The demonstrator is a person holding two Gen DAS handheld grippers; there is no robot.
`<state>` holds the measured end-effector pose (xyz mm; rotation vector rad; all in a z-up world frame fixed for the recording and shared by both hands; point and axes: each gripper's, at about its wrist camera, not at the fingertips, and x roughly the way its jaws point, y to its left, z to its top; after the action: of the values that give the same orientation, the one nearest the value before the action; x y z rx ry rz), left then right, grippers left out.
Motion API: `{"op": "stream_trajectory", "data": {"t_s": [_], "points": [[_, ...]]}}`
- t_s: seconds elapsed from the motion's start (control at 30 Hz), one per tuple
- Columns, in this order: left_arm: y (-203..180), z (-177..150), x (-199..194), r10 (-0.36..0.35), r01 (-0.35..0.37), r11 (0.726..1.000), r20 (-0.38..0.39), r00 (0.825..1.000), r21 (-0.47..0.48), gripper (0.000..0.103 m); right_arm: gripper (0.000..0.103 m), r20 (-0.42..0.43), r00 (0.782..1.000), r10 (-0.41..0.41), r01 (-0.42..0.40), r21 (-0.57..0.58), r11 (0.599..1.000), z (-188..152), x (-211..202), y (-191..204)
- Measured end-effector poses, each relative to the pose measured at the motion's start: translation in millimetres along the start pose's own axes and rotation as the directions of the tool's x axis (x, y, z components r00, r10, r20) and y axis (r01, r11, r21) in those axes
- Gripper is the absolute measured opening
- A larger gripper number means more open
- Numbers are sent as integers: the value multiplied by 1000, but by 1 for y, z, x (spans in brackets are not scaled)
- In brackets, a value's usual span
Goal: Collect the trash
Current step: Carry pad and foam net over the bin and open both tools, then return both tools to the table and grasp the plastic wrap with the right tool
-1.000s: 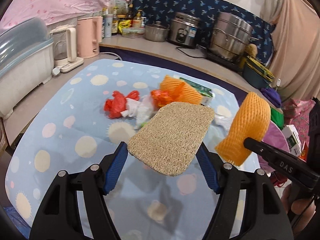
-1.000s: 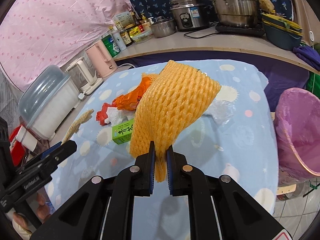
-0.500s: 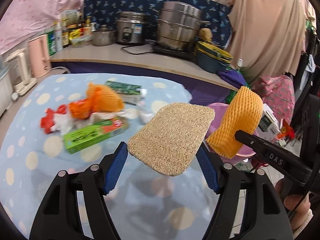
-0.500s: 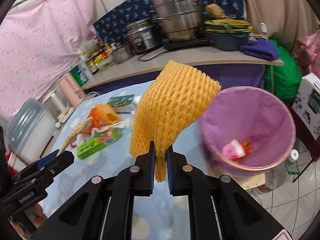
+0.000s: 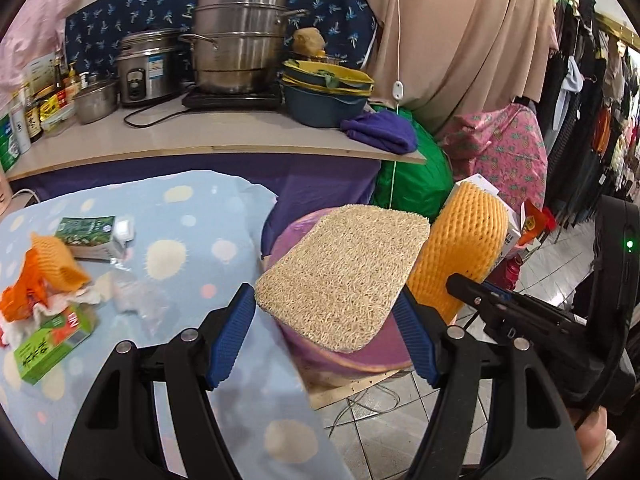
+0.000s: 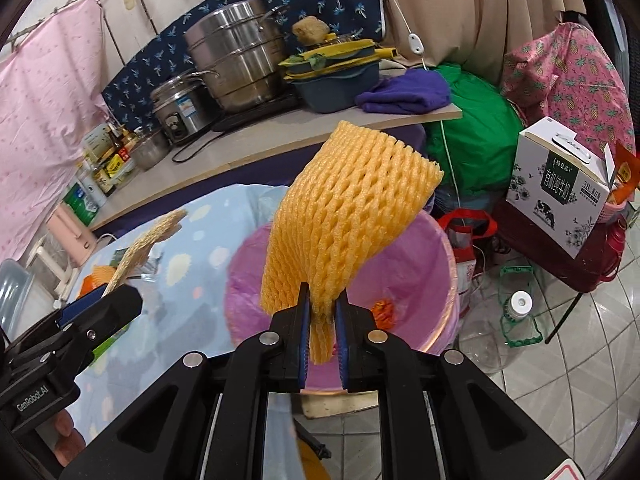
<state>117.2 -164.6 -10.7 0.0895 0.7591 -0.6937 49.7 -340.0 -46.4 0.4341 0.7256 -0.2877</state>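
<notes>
My left gripper (image 5: 326,320) is shut on a flat tan loofah pad (image 5: 344,276) and holds it over the near rim of the pink-lined trash bin (image 5: 360,356). My right gripper (image 6: 322,312) is shut on an orange foam fruit net (image 6: 348,208) and holds it above the bin (image 6: 420,280), which has some trash inside. The net (image 5: 460,252) also shows in the left wrist view, and the loofah pad (image 6: 148,240) edge-on in the right wrist view. More trash lies on the table: green cartons (image 5: 48,344), an orange net (image 5: 56,268), crumpled wrappers.
The blue dotted tablecloth (image 5: 192,248) ends just left of the bin. A counter (image 5: 200,136) behind holds pots and bowls. A milk box (image 6: 560,184), bags and a plastic bottle (image 6: 516,312) stand on the tiled floor right of the bin.
Both grippers have swung right from over the table to over the trash bin, each still holding its item. The table trash has slid to the left of view.
</notes>
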Motion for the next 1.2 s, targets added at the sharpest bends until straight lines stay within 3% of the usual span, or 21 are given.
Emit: {"op": "stream_trajectory", "data": {"t_s": [0.27, 0.3, 0.37, 0.47, 0.87, 1.2], "points": [[-20, 8, 54, -37, 39, 999, -68, 997, 22, 66, 18, -52, 998, -35, 36, 4, 999, -2, 36, -21], [-19, 9, 59, -47, 49, 999, -77, 996, 17, 67, 21, -57, 998, -36, 37, 8, 999, -2, 39, -23], [-19, 10, 69, -55, 56, 998, -98, 994, 10, 68, 41, -58, 998, -37, 38, 15, 999, -2, 43, -26], [-18, 12, 78, -47, 48, 999, -115, 992, 10, 74, 52, -43, 998, -42, 43, 27, 999, -1, 45, -29], [-3, 17, 65, -17, 15, 1000, -85, 996, -27, 74, 54, -16, 1000, -21, 22, 25, 999, 3, 32, -17], [34, 14, 18, 39, -41, 996, -27, 999, -74, 76, 54, 3, 999, 50, -50, -36, 998, 1, 17, 31]]}}
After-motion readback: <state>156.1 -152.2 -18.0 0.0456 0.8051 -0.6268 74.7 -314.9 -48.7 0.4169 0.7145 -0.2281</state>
